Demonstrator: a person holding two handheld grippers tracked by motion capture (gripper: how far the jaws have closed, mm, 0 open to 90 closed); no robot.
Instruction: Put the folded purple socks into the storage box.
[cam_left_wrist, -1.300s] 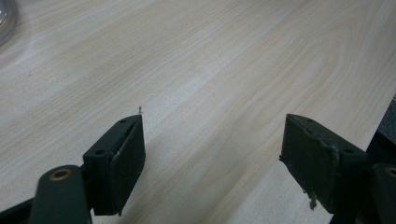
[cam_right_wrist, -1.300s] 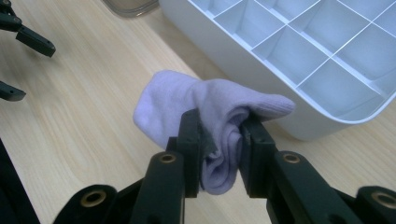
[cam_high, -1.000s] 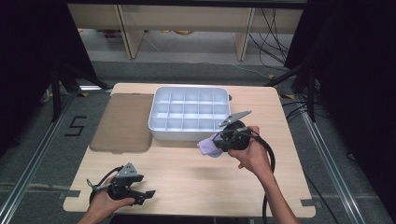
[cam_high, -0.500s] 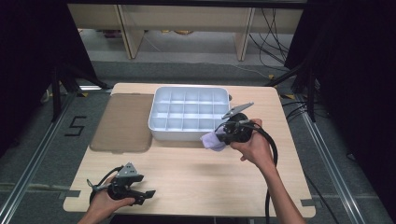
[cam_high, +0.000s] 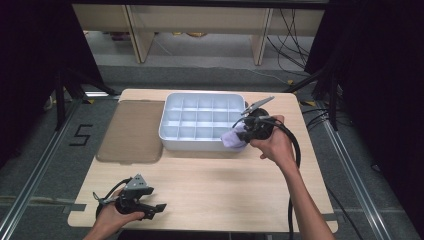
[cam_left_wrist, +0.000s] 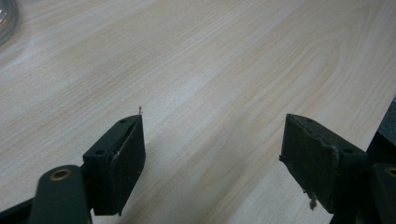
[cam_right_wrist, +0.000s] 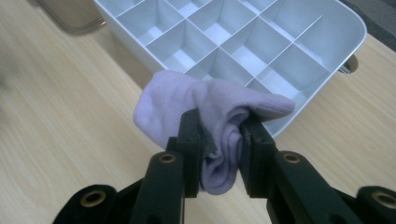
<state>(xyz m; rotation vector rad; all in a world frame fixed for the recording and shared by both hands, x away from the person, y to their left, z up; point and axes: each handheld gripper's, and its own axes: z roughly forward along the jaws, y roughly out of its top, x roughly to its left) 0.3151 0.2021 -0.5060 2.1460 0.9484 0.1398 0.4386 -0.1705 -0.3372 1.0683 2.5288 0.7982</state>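
A white divided tray (cam_high: 167, 135) with several empty compartments sits at the back middle of the wooden table. My right gripper (cam_high: 240, 134) is shut on a folded lilac sock (cam_high: 233, 138) and holds it at the tray's near right corner. In the right gripper view the sock (cam_right_wrist: 187, 100) bulges out between the two black jaws of the right gripper (cam_right_wrist: 219, 154), just above the tray's rim (cam_right_wrist: 299, 112). My left gripper (cam_high: 155, 209) rests near the table's front left edge. Its jaws stand wide apart over bare wood, the left gripper (cam_left_wrist: 212, 158) holding nothing.
A flat brown lid (cam_high: 132, 132) lies left of the tray. The table's front edge (cam_high: 200, 227) is close to the left hand. A black cable (cam_high: 295, 160) trails from the right gripper along the forearm. Dark floor and shelving surround the table.
The right hand has carried the sock up and away from the person, from in front of the tray to its near right corner. The left gripper has stayed put.
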